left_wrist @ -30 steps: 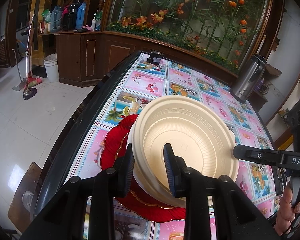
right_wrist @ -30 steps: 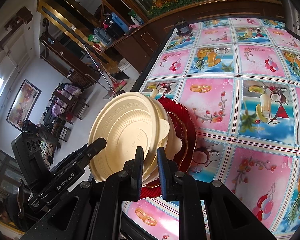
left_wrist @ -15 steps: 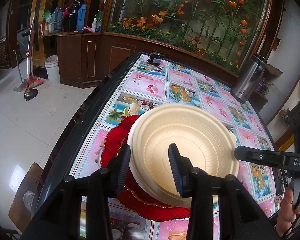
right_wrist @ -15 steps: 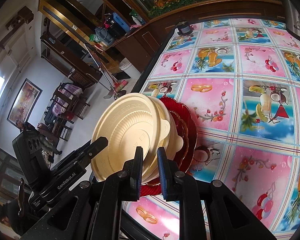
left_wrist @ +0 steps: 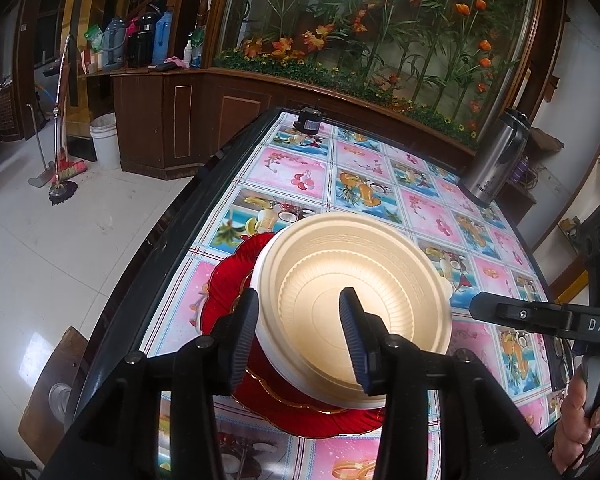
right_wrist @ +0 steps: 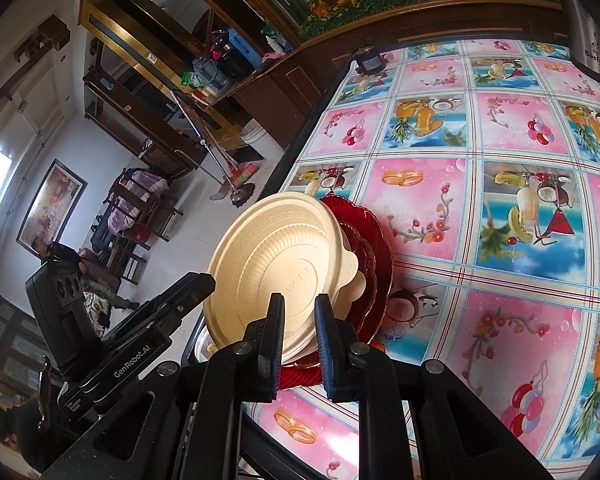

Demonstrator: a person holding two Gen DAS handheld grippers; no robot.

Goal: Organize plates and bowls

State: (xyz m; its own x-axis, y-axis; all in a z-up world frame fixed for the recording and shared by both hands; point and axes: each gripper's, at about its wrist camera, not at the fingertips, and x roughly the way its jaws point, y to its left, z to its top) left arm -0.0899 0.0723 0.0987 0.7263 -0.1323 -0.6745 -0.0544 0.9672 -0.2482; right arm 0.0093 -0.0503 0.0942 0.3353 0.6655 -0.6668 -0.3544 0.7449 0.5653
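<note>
A stack of cream bowls (left_wrist: 360, 292) (right_wrist: 272, 256) sits on nested red plates (left_wrist: 228, 284) (right_wrist: 376, 240) near the table's left edge. My left gripper (left_wrist: 298, 312) straddles the top bowl's near rim, one finger outside and one inside. Its jaws are opening and the pads no longer press on the wall. My right gripper (right_wrist: 300, 316) is shut to a narrow slit with nothing clamped in it. Seen from the left wrist, the right gripper (left_wrist: 476, 308) has its tip just beside the bowl's right rim. From the right wrist, the left gripper (right_wrist: 196, 284) shows left of the bowl.
The flowered tablecloth (left_wrist: 380, 168) stretches away beyond the stack. A steel thermos (left_wrist: 496, 160) (right_wrist: 592, 20) stands at the far right, and a small black device (left_wrist: 308, 120) at the far edge. The table's dark edge (left_wrist: 172, 240) runs close on the left, a wooden stool (left_wrist: 52, 380) below it.
The left jaws have spread apart and let go of the top cream bowl's rim. The bowl has sunk from a tilt to lie level on the stack. The right gripper has kept still.
</note>
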